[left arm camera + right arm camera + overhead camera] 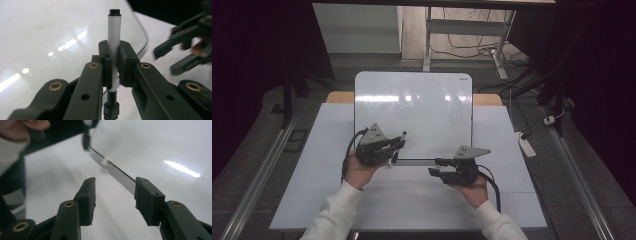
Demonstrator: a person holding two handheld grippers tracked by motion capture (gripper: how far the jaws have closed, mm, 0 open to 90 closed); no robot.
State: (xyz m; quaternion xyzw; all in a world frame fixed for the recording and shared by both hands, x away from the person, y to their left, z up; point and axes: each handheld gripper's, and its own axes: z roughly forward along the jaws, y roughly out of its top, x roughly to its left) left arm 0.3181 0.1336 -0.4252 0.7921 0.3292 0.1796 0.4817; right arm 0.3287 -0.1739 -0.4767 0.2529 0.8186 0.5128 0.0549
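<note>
Nearest me, at about five o'clock on the white-topped bench, my right tongs stood wide open and empty, jaws well apart and aimed at the near edge of the glossy white rectangular whiteboard. In the right gripper view those jaws framed the board's dark lower rim, not touching it.

A little farther, at about seven o'clock, my left tongs were clamped on a slim white marker pen with a black end. In the left gripper view the pads pinched its barrel near the middle, the pen standing straight up between them, black cap end uppermost. From above, the pen sat over the board's near left corner.

Beyond that, toward twelve o'clock, the board's face looked blank, carrying only light reflections. I judged the pick-up done; uncapping with the free tongs and any writing were yet to come.
</note>
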